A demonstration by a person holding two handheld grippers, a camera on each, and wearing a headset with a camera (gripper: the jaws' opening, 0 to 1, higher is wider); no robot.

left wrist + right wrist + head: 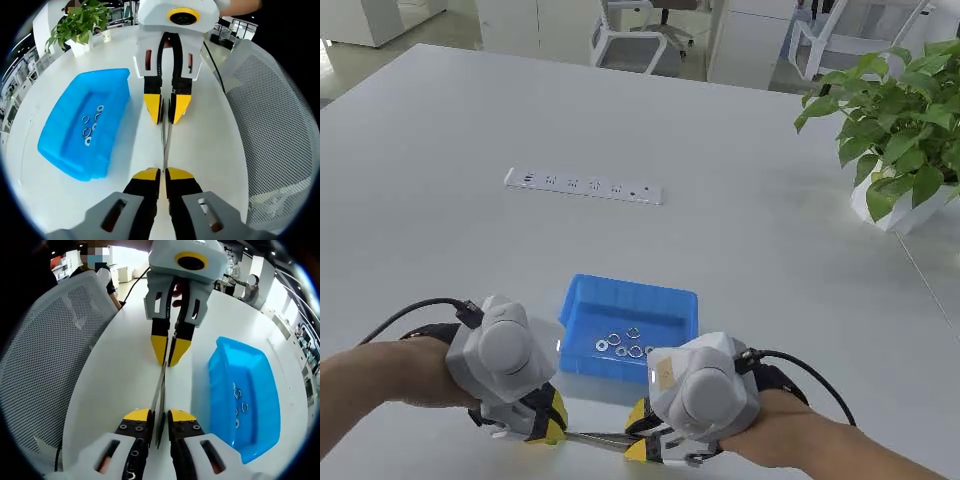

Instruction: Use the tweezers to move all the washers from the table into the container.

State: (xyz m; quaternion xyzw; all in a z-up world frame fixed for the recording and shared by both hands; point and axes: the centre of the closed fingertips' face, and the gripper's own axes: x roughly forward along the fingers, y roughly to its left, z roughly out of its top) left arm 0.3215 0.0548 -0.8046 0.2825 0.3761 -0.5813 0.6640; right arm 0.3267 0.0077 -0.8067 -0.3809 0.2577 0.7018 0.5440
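My left tool (160, 172) and right tool (160, 415) are each clamped on one end of the tweezers (166, 145), low over the surface (470, 150) and just beside the blue container (70, 165). The washers (92, 125) I can see lie inside it. The tweezers look thin, springy, light and slippery, so I'd grip mid-length and squeeze gently; small flat washers want pinching by the rim

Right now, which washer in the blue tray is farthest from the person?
The washer lying deepest in the tray, nearest its far wall; the other washers all sit closer to the near wall.
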